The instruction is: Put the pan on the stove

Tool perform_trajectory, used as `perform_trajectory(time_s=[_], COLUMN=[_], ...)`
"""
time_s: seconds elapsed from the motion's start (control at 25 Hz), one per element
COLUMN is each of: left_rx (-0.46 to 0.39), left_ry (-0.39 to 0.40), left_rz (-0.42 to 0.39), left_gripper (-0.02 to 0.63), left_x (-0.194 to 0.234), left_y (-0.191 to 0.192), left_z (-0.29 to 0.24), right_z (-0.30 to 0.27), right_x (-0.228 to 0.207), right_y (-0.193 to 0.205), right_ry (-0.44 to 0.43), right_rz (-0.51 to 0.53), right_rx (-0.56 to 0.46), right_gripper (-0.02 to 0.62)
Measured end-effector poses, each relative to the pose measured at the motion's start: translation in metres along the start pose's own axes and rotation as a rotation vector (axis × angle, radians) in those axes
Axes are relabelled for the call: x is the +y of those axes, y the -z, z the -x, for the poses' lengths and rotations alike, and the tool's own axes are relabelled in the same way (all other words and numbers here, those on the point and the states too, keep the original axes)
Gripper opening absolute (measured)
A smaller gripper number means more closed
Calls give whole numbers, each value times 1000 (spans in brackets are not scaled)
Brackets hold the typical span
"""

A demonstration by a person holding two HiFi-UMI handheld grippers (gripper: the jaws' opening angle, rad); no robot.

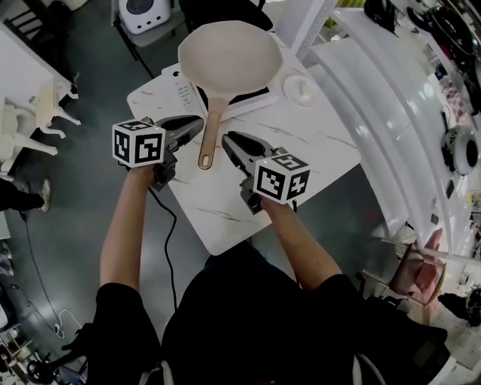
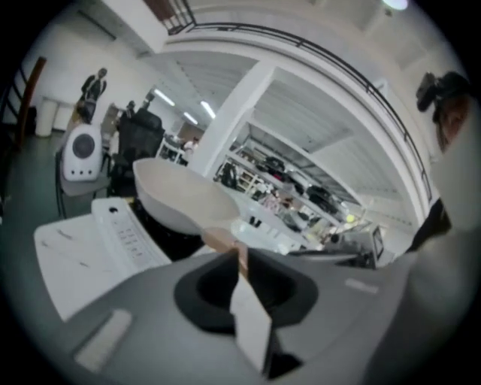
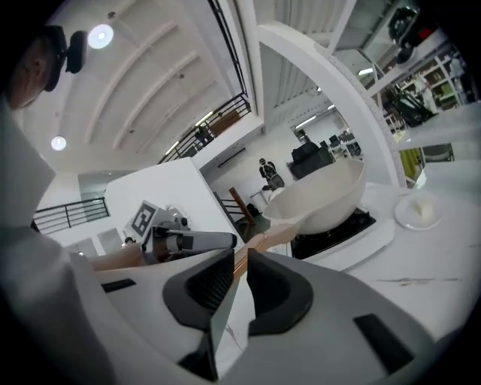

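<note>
The cream pan (image 1: 229, 56) sits on the white stove (image 1: 179, 89) at the far end of the marble table (image 1: 225, 214). Its copper-coloured handle (image 1: 210, 135) points back towards me. My left gripper (image 1: 197, 124) lies just left of the handle's end, and my right gripper (image 1: 228, 140) just right of it. Neither touches the handle. Both have their jaws drawn together with nothing between them. In the left gripper view the pan (image 2: 176, 197) and stove (image 2: 124, 229) lie beyond the left gripper (image 2: 242, 259). The right gripper view shows the pan (image 3: 323, 197) past the right gripper (image 3: 242, 263).
A small white dish (image 1: 301, 89) stands on the table right of the stove. A black cable (image 1: 170, 233) hangs off the table's left edge. A curved white structure (image 1: 391, 98) borders the right side. A white appliance (image 1: 146, 13) stands on the floor behind the table.
</note>
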State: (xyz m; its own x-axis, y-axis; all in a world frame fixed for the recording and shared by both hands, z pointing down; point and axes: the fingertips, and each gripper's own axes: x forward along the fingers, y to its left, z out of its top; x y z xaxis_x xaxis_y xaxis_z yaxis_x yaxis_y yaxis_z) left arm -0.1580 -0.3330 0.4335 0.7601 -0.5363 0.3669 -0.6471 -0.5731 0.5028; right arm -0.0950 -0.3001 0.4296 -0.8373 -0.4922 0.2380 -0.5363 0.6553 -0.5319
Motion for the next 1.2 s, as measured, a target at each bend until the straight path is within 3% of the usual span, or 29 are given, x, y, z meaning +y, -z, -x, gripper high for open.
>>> perform_trajectory(time_s=[0.08,0.48,0.88,1.2], left_rx=[-21,-194,-380,-409], left_ry=[-72,-402,-589,-654], left_rz=[-83,-394,-390,-407], left_gripper=[11,8,7,8], left_x=[-5,-70,-134,-162], left_y=[-3,-21,-15,14], left_z=[9,50,76,87], right_z=[7,64,130,171], right_x=[3,20,40,48], right_y=[-7,-44,-69,-59], right_ry=[30,203,312,361], right_rz=[55,332,474,517], right_rx=[-24,-163,-281,-321], right_gripper=[46,23,23,21])
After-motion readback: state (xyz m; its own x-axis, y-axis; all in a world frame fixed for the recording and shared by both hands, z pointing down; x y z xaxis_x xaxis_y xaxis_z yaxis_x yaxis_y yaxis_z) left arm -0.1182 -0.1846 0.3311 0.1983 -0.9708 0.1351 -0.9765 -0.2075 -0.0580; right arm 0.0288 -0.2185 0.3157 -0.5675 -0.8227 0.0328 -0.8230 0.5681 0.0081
